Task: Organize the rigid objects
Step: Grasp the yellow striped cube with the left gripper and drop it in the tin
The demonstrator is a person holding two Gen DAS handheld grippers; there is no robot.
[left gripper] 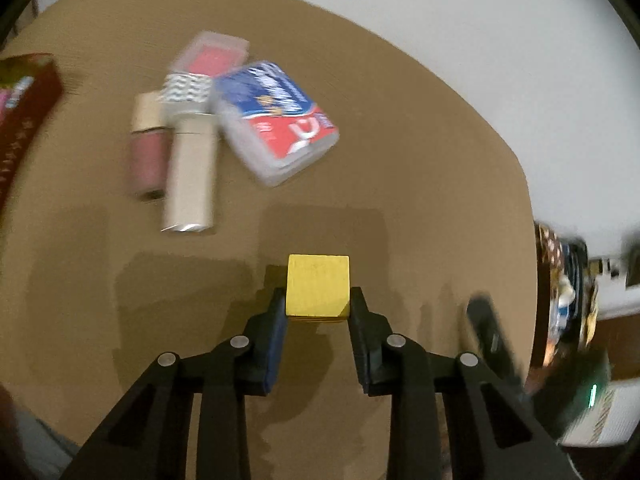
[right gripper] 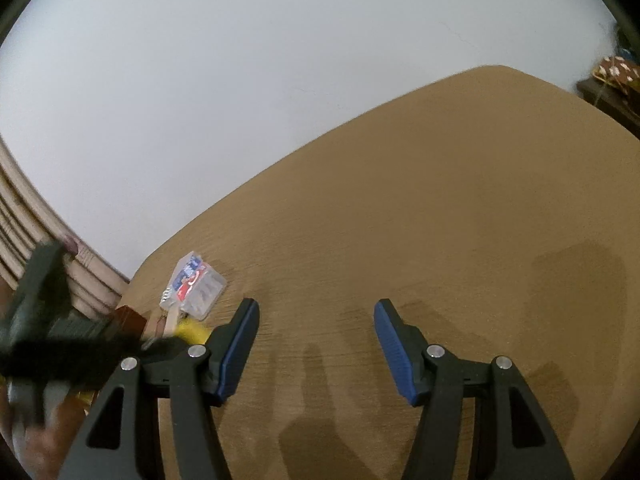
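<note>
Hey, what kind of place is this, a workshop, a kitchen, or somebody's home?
Most likely a room in a home. A brown wooden table stands against a plain white wall and carries small household things: a clear plastic case and a tube. The left gripper holds a yellow block.

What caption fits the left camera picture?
Left gripper holds a yellow block between its fingers above the brown table.

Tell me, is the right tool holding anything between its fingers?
No, the right tool stands open, with only bare brown wooden table showing between its two blue-padded fingers.
</note>
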